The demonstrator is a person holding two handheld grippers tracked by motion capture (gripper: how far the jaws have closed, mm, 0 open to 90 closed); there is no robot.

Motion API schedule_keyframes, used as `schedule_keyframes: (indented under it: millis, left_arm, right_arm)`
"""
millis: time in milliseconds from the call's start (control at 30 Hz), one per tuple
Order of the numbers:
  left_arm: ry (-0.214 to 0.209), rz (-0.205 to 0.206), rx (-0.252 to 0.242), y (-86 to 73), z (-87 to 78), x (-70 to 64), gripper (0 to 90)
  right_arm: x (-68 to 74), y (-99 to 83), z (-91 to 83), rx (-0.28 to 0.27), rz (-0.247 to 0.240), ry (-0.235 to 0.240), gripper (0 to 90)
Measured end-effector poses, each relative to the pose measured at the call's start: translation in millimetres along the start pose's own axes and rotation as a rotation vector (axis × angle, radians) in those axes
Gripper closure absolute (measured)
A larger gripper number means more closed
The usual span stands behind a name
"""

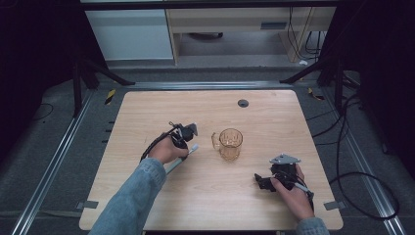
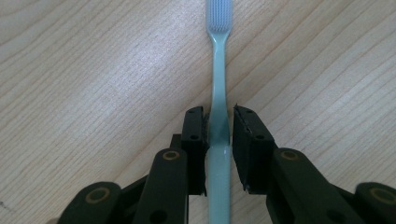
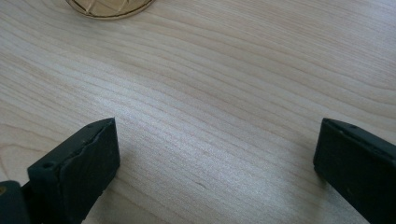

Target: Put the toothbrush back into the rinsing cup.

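Note:
A pale green toothbrush point(image 2: 218, 60) lies flat on the wooden table point(image 1: 264, 112), its bristled head pointing away from my left gripper point(image 2: 218, 112). Both black jaws press on the handle's narrow neck from either side, so this gripper is shut on it. In the high view the left gripper point(image 1: 187, 141) sits left of centre, with the toothbrush point(image 1: 194, 147) beside an amber glass mug point(image 1: 230, 143). My right gripper point(image 1: 260, 180) rests low near the front right, open wide with bare wood between its jaws. The right gripper point(image 3: 217, 126) points toward the mug's base point(image 3: 109, 7).
A small dark round grommet point(image 1: 243, 103) is set into the table near its far edge. Black cables point(image 1: 362, 176) trail off the right side. Metal rails and dark stand legs border the table on the floor.

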State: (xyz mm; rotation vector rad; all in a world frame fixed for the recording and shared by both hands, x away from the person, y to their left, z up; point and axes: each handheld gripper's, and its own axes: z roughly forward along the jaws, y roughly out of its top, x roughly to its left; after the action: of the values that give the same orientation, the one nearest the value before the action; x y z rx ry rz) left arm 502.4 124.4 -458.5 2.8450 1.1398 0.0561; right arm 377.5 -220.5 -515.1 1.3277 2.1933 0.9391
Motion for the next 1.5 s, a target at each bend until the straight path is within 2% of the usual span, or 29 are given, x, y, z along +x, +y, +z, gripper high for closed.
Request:
schedule_keyframes:
  millis: [600, 733, 767, 933, 967, 1033, 1167, 1467, 1500]
  left_arm:
    - [0.003, 0.013, 0.013, 1.8, 4.7, -0.7, 77.5]
    - [0.013, 0.003, -0.005, 0.1, 4.0, 0.0, 78.6]
    - [0.005, -0.012, -0.021, -1.6, 4.5, 0.1, 78.7]
    - [0.003, -0.015, -0.033, -5.1, 1.7, 1.8, 78.8]
    - [0.002, -0.022, -0.052, -6.8, -1.9, 2.7, 78.8]
    - [0.000, -0.023, -0.057, -7.5, -4.1, 3.2, 78.9]
    - [0.013, -0.013, -0.072, -9.6, -8.8, 0.4, 78.8]
    - [0.012, -0.009, -0.117, -14.9, -18.7, -2.3, 78.8]
    - [0.027, 0.007, -0.115, -15.0, -21.3, -4.6, 78.8]
  right_arm:
    - [0.0, 0.0, 0.1, -0.001, 0.000, 0.000, 0.7]
    - [0.0, 0.0, -0.1, 0.001, 0.000, 0.000, 0.7]
    - [-0.1, 0.0, 0.1, -0.001, 0.000, 0.001, 0.7]
    - [0.0, 0.0, 0.0, 0.001, -0.001, 0.000, 0.6]
    - [0.0, 0.0, 0.0, 0.001, -0.001, 0.000, 0.6]
    - [0.0, 0.0, 0.0, 0.000, -0.001, 0.000, 0.7]
    - [-0.1, 0.0, 0.0, 0.001, -0.002, 0.000, 0.7]
    - [0.0, 0.0, 0.0, 0.001, -0.001, 0.001, 0.7]
    - [0.0, 0.0, -0.1, 0.000, -0.001, 0.000, 0.7]
